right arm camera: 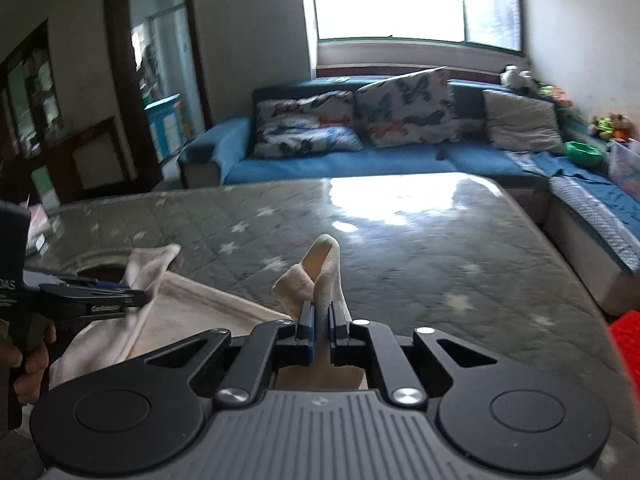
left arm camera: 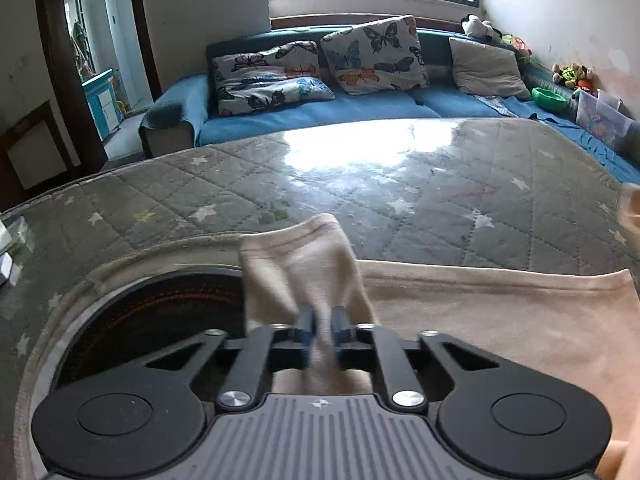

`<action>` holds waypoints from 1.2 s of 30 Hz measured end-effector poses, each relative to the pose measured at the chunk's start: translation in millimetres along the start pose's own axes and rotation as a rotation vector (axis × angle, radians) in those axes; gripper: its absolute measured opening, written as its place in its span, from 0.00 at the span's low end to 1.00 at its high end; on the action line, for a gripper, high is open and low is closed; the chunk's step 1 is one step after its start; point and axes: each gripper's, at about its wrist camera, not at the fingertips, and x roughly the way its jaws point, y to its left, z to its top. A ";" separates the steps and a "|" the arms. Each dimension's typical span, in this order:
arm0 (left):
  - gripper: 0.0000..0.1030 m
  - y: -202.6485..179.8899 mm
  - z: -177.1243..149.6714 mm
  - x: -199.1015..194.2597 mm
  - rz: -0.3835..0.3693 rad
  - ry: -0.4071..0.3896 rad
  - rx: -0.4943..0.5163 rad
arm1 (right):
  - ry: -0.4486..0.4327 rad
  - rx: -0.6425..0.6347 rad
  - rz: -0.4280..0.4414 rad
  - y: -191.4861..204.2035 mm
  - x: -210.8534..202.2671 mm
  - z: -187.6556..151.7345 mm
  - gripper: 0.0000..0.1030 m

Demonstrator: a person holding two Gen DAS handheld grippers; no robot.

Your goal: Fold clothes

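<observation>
A cream garment [left arm camera: 492,320] lies on the star-patterned quilted table cover [left arm camera: 360,184] near the front edge. In the left wrist view my left gripper [left arm camera: 323,320] is shut on a bunched corner of the garment, and the cloth stands up between the blue pads. In the right wrist view my right gripper [right arm camera: 320,314] is shut on another pinched-up corner of the same garment [right arm camera: 192,312]. The left gripper [right arm camera: 132,294] also shows at the left of that view, held by a hand [right arm camera: 28,364] and gripping its raised corner.
A round dark opening [left arm camera: 160,320] sits in the table just left of the garment. Small items [left arm camera: 12,248] lie at the table's left edge. Behind the table stands a blue sofa [left arm camera: 320,112] with butterfly cushions [left arm camera: 376,54]. A red object [right arm camera: 626,356] is at the right edge.
</observation>
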 end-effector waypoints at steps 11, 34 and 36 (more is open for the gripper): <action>0.00 54.5 -1.2 -69.3 0.042 -0.111 -0.135 | -0.069 0.164 -0.156 -62.6 -81.7 -42.4 0.06; 0.58 -11.1 4.7 20.5 0.039 -0.014 0.013 | 0.032 0.309 -0.350 -123.6 -93.6 -105.4 0.28; 0.55 -9.0 4.8 22.4 0.028 -0.023 0.015 | 0.028 0.273 -0.357 -119.3 -88.6 -97.7 0.30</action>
